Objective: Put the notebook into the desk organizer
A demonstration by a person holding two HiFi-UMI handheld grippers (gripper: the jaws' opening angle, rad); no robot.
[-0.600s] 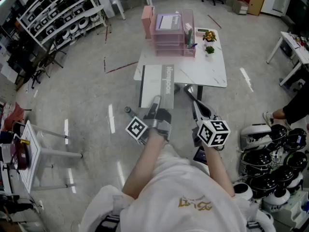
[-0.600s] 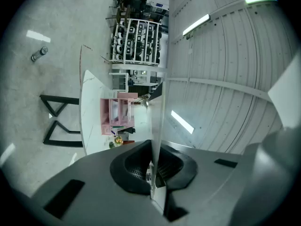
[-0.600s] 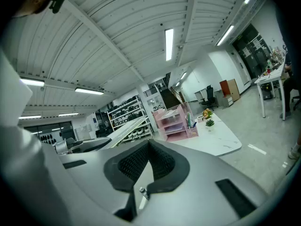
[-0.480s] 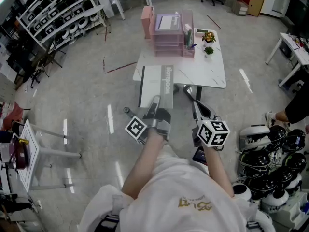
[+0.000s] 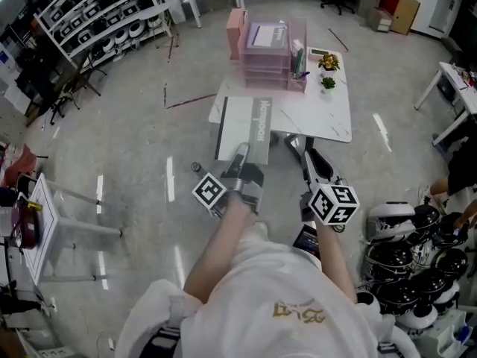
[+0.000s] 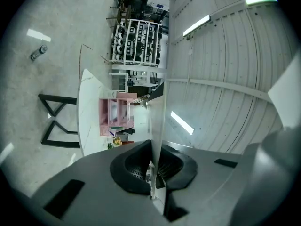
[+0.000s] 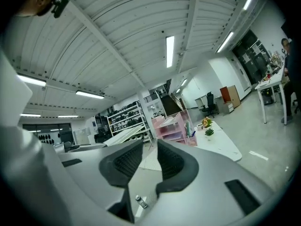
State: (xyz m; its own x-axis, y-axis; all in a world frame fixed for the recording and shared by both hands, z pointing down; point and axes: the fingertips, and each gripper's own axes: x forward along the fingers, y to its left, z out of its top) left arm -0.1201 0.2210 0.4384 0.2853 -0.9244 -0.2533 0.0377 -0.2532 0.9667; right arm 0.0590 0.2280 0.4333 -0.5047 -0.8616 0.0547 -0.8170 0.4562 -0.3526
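Straight ahead of the left gripper (image 5: 240, 159), clamped on the flat white-and-grey notebook (image 5: 244, 129) pointing lengthwise forward, stands the pink plastic desk organizer (image 5: 268, 51); the right gripper (image 5: 311, 162) gapes empty.

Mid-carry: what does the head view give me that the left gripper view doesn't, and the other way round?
Head view only: the notebook seen flat, its printed cover facing up, and the right claw beside it. Left gripper view only: the left claw shut on the notebook's near edge, with the notebook seen edge-on, plus the ceiling lights. Both: the white table and the pink desk organizer standing on it, with the notebook not yet in it.
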